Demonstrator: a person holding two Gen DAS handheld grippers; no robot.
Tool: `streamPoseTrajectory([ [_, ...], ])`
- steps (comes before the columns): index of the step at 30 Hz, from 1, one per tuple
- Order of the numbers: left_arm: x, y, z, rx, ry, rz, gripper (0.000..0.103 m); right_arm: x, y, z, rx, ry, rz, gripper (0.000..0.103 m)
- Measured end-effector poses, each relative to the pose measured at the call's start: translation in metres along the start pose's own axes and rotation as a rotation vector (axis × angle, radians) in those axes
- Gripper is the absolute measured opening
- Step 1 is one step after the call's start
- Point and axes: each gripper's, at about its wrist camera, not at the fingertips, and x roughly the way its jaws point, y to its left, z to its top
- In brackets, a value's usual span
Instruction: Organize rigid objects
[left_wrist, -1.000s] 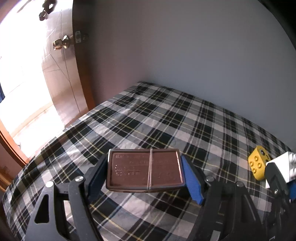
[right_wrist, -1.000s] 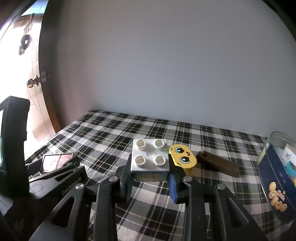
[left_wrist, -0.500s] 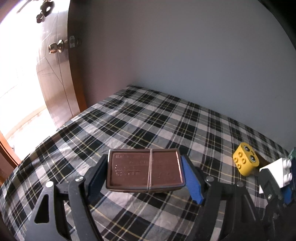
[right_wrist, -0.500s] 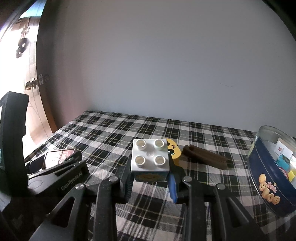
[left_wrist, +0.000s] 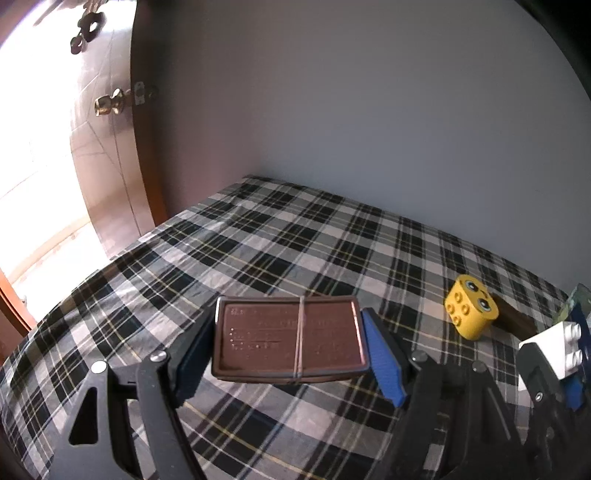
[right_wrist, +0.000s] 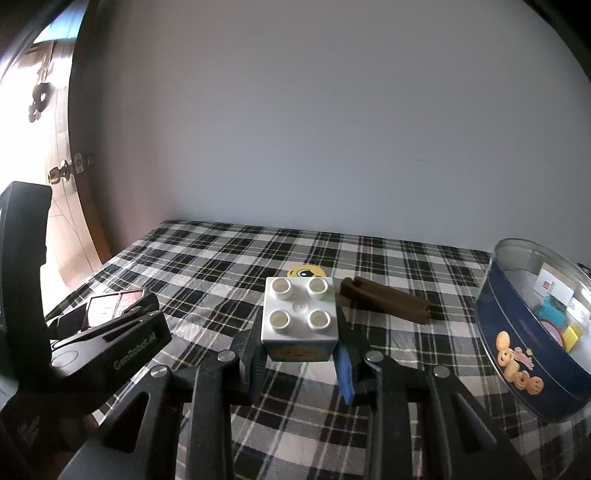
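Our right gripper (right_wrist: 301, 363) has lifted the white studded plastic block (right_wrist: 299, 319) toward the round blue cookie tin (right_wrist: 532, 354), fingers pinching it; our left gripper (left_wrist: 290, 349) still pinches the flat brown card case (left_wrist: 290, 338).

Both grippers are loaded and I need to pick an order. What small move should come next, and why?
Probably carry the right gripper rightward toward the blue tin. It is clamped on the white block, held off the plaid cloth, and the tin stands open to its right with small items already inside. The left gripper can hold its brown card meanwhile.
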Motion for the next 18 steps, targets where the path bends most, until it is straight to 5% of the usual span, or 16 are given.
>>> streamPoseTrajectory([
  [18, -0.025, -0.031, -0.012, 0.056, -0.043, -0.051, 0.077, -0.022, -0.033, -0.01, -0.014, -0.015, -0.026, 0.034],
])
